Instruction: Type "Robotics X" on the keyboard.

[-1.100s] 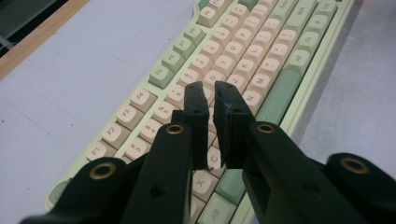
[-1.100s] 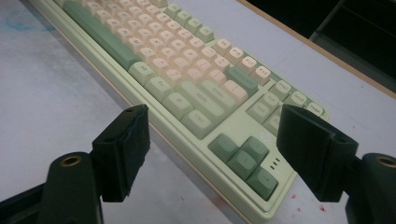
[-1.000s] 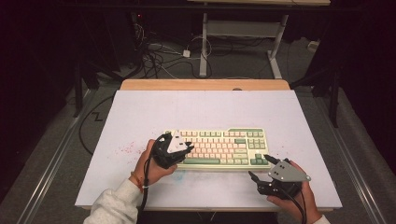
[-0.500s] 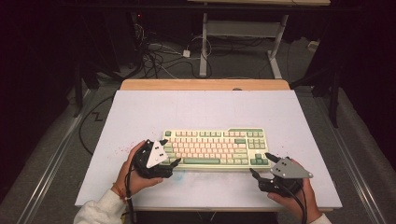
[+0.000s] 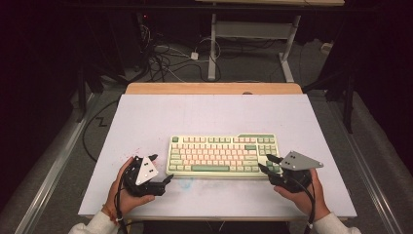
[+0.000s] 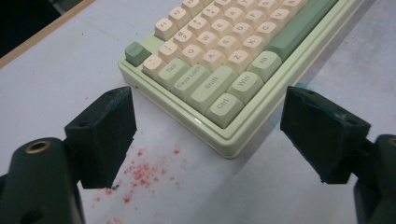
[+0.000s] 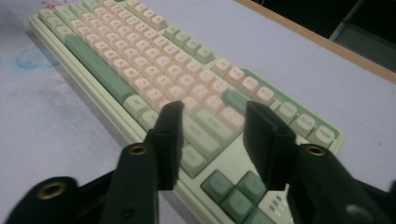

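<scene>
A pale green keyboard [image 5: 221,153] with cream keys lies flat on the white table mat [image 5: 209,112]. My left gripper [image 5: 162,167] sits just off its front-left corner. Its jaws have just been opening and stand wide apart. In the left gripper view [image 6: 210,116] the keyboard's [image 6: 224,46] Ctrl corner lies ahead, between the jaws and untouched. My right gripper [image 5: 265,163] hovers over the keyboard's front-right corner. Its jaws have just been closing; in the right gripper view [image 7: 215,114] they stand narrowly apart above the keys [image 7: 140,60], pressing on nothing.
Red specks [image 6: 140,172] stain the mat under the left gripper, and a faint blue smudge [image 7: 30,58] marks it in front of the keyboard. A wooden strip [image 5: 214,88] runs along the table's far edge. Cables and desk legs [image 5: 214,44] lie on the floor beyond.
The left hand has drawn back from the keyboard's left end, leftwards and towards the person, and its jaws have spread. The right gripper has crept towards the keyboard's right corner and its jaws have narrowed.
</scene>
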